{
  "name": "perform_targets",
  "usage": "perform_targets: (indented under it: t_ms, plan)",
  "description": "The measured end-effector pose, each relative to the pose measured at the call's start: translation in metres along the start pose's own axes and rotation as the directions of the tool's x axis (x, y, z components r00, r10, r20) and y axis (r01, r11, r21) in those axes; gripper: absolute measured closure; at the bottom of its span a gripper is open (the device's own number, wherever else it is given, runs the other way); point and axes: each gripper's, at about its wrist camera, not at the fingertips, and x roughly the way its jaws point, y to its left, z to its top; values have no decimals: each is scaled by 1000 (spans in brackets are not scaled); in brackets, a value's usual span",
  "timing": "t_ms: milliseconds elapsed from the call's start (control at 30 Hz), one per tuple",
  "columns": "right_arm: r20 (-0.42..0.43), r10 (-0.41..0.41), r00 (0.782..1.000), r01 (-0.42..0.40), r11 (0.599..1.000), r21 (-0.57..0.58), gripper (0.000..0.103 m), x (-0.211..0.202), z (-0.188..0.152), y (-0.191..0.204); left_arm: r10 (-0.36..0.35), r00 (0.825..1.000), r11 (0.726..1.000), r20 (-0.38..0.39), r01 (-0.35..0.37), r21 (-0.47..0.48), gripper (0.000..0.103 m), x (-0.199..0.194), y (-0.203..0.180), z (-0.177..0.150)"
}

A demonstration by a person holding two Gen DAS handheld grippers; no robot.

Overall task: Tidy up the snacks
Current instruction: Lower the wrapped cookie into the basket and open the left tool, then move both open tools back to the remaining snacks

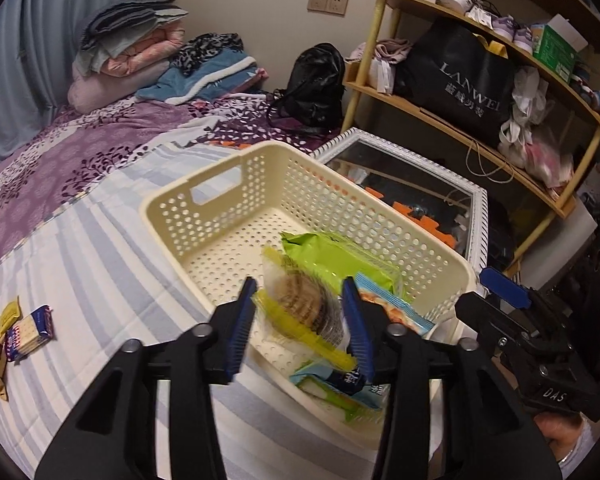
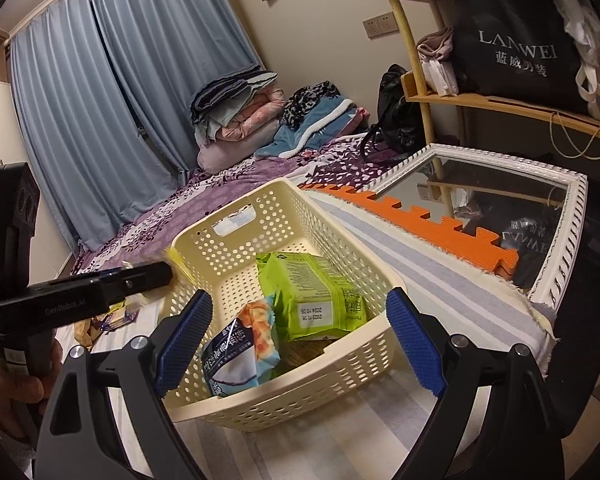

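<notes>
A cream perforated basket (image 1: pixel 236 216) stands on the striped bed; it also shows in the right wrist view (image 2: pixel 300 396). Inside lie a green snack bag (image 1: pixel 336 256) (image 2: pixel 312 292) and a blue-and-orange packet (image 1: pixel 396 308) (image 2: pixel 244 348). My left gripper (image 1: pixel 304 312) is shut on a clear, yellow-edged pack of round biscuits (image 1: pixel 300 308), held over the basket's near rim. My right gripper (image 2: pixel 300 340) is open and empty, fingers spread around the basket's near end. The left gripper (image 2: pixel 148 276) appears at the left of the right view.
Several small snack packets (image 1: pixel 24 332) lie on the bed at the left. A white-framed mirror (image 2: pixel 512 196) and orange foam mats (image 2: pixel 440 224) lie right of the basket. A wooden shelf (image 1: pixel 480 92) with bags stands behind; folded bedding (image 1: pixel 140 48) is at the far end.
</notes>
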Motion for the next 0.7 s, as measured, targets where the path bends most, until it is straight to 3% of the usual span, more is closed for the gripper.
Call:
perform_targets:
  t_ms: [33, 100, 267, 500, 700]
  plan:
    - [-2, -1, 1000, 1, 1000, 2, 15, 1, 0, -1, -1, 1000, 1000, 0, 1, 1, 37, 0, 0, -1]
    - [-5, 0, 1000, 0, 1000, 5, 15, 2, -1, -1, 3, 1000, 1000, 1, -3, 3, 30, 0, 0, -3]
    - [-8, 7, 1000, -7, 1000, 2, 15, 5, -2, 3, 33, 999, 999, 1, -33, -29, 27, -4, 13, -6]
    - [-6, 22, 1000, -22, 1000, -4, 15, 7, -2, 12, 111, 994, 992, 12, -110, -60, 4, -15, 30, -10]
    - [-10, 37, 999, -38, 999, -12, 15, 8, -3, 20, 139, 990, 987, -5, -139, -86, 4, -19, 42, -17]
